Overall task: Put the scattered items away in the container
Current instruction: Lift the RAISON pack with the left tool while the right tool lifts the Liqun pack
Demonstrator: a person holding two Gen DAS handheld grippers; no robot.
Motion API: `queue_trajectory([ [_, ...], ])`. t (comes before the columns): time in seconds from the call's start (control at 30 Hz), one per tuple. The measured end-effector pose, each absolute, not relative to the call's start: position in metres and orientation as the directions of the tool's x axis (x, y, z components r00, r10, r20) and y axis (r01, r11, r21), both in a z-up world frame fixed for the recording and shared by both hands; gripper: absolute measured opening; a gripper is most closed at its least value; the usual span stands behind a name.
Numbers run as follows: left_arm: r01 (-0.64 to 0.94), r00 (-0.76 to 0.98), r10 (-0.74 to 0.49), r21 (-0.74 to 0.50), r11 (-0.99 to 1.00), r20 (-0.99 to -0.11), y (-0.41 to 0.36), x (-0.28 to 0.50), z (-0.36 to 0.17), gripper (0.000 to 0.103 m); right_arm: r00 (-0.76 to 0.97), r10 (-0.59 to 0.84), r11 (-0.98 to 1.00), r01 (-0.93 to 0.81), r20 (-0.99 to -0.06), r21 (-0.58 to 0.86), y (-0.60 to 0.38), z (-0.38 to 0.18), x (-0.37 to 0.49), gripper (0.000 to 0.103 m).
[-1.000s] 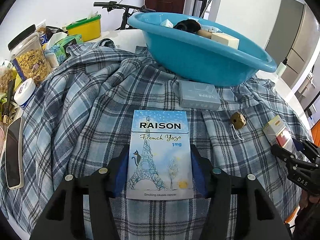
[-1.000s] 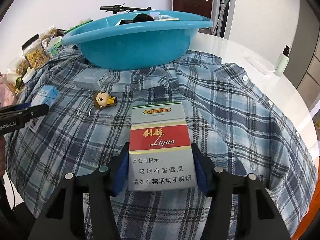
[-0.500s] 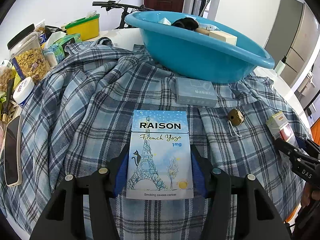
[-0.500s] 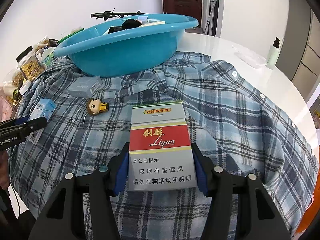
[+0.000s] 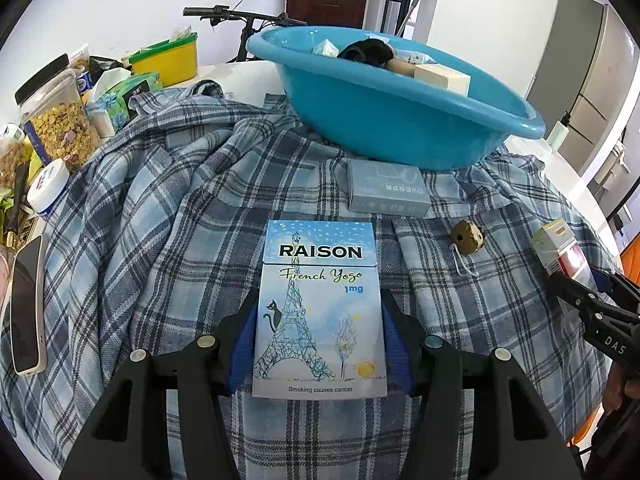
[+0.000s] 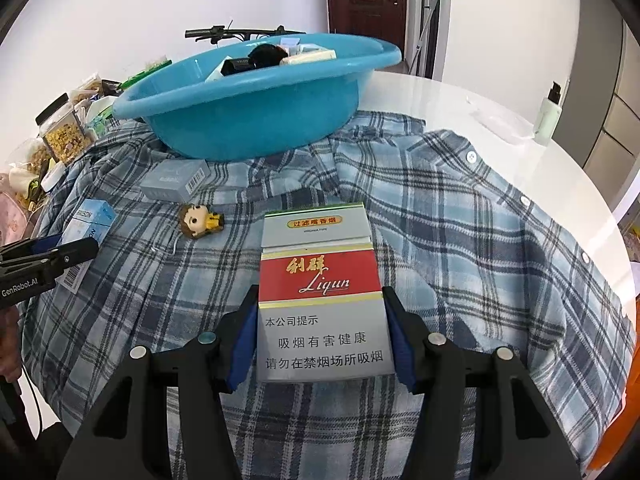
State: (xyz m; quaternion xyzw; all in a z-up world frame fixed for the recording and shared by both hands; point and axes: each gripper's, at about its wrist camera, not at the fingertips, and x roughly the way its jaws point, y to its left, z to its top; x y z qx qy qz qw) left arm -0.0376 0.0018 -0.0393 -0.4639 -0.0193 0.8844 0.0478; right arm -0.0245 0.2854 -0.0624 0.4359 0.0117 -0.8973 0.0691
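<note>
The left gripper (image 5: 320, 344) clamps a pale blue Raison cigarette pack (image 5: 320, 312) by its sides, above a blue plaid shirt (image 5: 168, 216) spread over the white tabletop (image 5: 240, 72). Beyond it a grey box (image 5: 388, 194) lies just beside the turquoise basin (image 5: 400, 120), which holds several items. A small brown figurine (image 5: 466, 237) lies near the grey box. At the right edge, the right gripper (image 5: 580, 292) grips a red-and-white cigarette pack (image 5: 560, 248). A cereal jar (image 5: 60, 120) stands at the left edge.

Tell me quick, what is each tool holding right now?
Left tool: closed on the blue cigarette pack.
Right tool: closed on the red and white cigarette pack.
</note>
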Motion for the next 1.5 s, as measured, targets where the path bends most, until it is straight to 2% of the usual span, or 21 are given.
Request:
queue_trajectory([
  [0.5,-0.088,-0.645,0.110,-0.069,-0.994,-0.756,0.006,-0.044,-0.001,0.059,-0.693,-0.127,-0.987,0.163,-0.710,0.018,0.276,-0.020,-0.031,0.056],
  [1.5,-0.150,-0.831,0.159,-0.060,-0.987,-0.533,0.022,-0.047,0.113,0.059,-0.866,-0.153,-0.985,0.170,-0.477,0.007,0.264,0.081,-0.030,0.056],
])
